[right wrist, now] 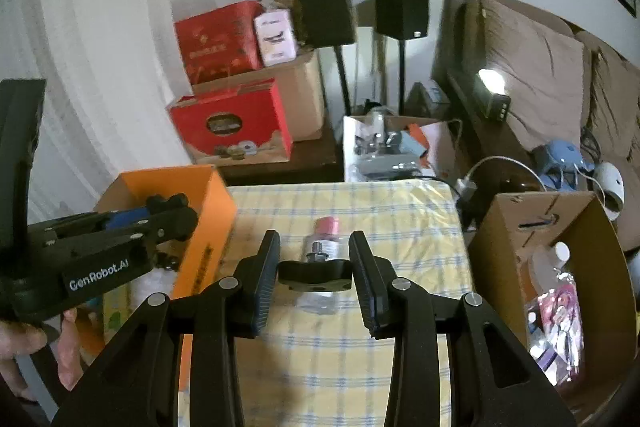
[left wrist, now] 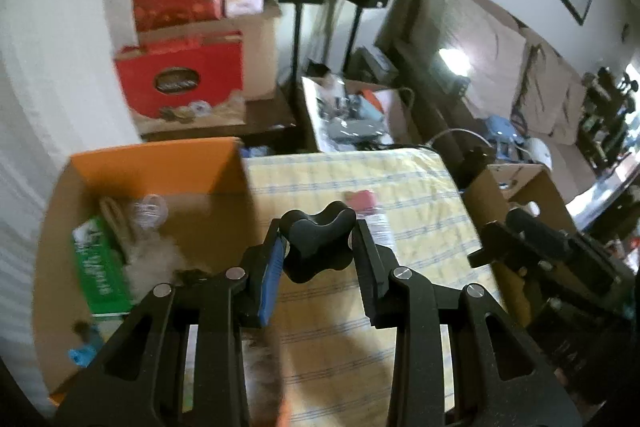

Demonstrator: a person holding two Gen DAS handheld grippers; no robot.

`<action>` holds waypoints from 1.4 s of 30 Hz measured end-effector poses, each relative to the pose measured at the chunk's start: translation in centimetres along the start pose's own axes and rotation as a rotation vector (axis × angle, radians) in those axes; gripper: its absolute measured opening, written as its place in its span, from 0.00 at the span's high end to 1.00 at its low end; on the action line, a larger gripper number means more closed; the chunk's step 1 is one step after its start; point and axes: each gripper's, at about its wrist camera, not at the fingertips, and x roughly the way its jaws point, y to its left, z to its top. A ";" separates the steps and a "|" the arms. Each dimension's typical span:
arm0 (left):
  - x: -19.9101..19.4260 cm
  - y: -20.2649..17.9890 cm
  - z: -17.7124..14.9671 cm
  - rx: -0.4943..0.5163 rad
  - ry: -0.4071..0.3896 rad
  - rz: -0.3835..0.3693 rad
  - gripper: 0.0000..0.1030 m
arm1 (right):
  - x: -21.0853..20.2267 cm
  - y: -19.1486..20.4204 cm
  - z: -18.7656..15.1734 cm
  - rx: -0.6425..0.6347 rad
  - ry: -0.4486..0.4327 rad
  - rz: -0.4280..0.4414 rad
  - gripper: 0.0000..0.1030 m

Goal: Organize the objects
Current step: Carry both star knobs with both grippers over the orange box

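Two black knobs lifted over the checked counter

We grip a black lobed knob (left wrist: 318, 247) in our left gripper (left wrist: 318, 251) beside the orange box (left wrist: 160, 163); our right gripper (right wrist: 314, 273) clamps a flat black knob (right wrist: 316, 273) above the pink-capped bottle (right wrist: 322, 259) lying on the counter (right wrist: 340, 367).

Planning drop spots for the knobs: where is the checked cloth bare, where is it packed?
Bare: most of the yellow checked tablecloth, on both sides of the clear pink-capped bottle lying at its centre, plus the near strip. Crowded: the orange cardboard box on the left and the brown cardboard box on the right, both holding items.
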 end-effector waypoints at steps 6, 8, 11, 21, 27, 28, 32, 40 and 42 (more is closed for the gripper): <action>-2.2 3.3 -1.1 -0.021 -0.048 0.046 0.70 | 0.2 2.9 0.4 -0.016 0.020 0.016 0.65; -2.7 4.4 -1.4 -0.031 -0.057 0.056 0.70 | 0.4 4.0 0.5 -0.022 0.028 0.027 0.65; -3.6 6.0 -1.8 -0.050 -0.065 0.063 0.70 | 0.4 6.0 0.5 -0.046 0.026 0.041 0.65; -4.6 10.7 -3.0 -0.097 -0.048 0.077 0.70 | 2.1 11.6 0.6 -0.093 0.041 0.104 0.65; -3.2 12.5 -2.9 -0.117 -0.021 0.070 0.70 | 4.6 13.6 0.6 -0.105 0.077 0.136 0.65; -2.9 12.6 -2.8 -0.122 -0.015 0.066 0.70 | 5.0 13.8 0.6 -0.105 0.083 0.137 0.65; -1.2 13.1 -2.2 -0.135 0.010 0.057 0.70 | 6.7 14.2 0.7 -0.102 0.105 0.144 0.65; 3.3 14.4 0.1 -0.151 0.057 0.054 0.70 | 10.7 14.1 1.8 -0.096 0.146 0.157 0.65; 4.2 14.7 0.6 -0.158 0.064 0.051 0.70 | 11.8 14.0 2.1 -0.095 0.154 0.157 0.65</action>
